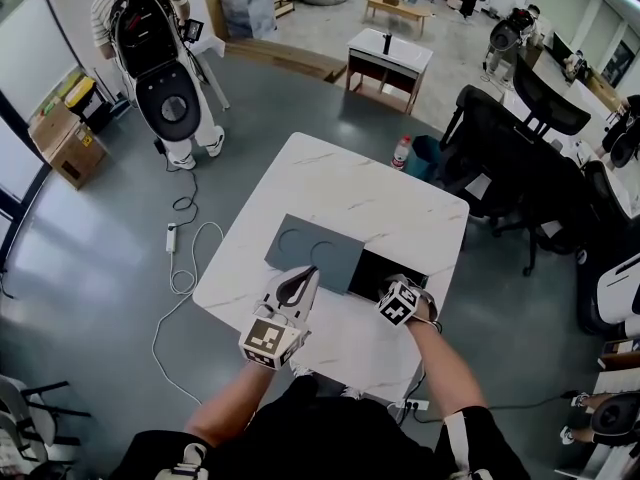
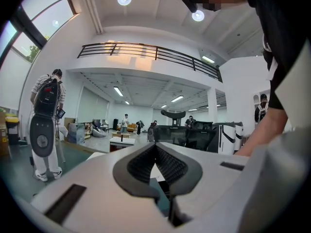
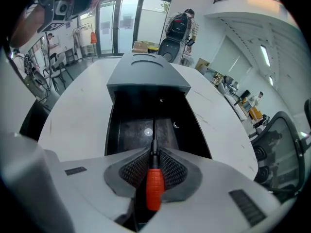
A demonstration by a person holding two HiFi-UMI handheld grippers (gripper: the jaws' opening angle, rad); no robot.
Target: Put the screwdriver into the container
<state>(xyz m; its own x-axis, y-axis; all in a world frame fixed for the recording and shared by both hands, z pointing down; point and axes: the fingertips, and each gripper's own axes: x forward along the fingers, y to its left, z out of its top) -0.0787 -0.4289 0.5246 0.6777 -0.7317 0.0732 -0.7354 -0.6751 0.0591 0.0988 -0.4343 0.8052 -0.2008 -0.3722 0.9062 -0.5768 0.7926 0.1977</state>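
Now, screwdriver (image 3: 153,191) between right gripper (image 3: 153,153) jaws.

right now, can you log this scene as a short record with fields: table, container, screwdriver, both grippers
table: white marbled top, with the container on it
container: dark box, open, black inside; grey cover beside the opening
screwdriver: red handle, shaft pointing down into the open container; cannot tell if the tip touches the bottom
right gripper: shut on the screwdriver, tilted down over the opening
left gripper: jaws together, nothing between them, held level near the grey cover
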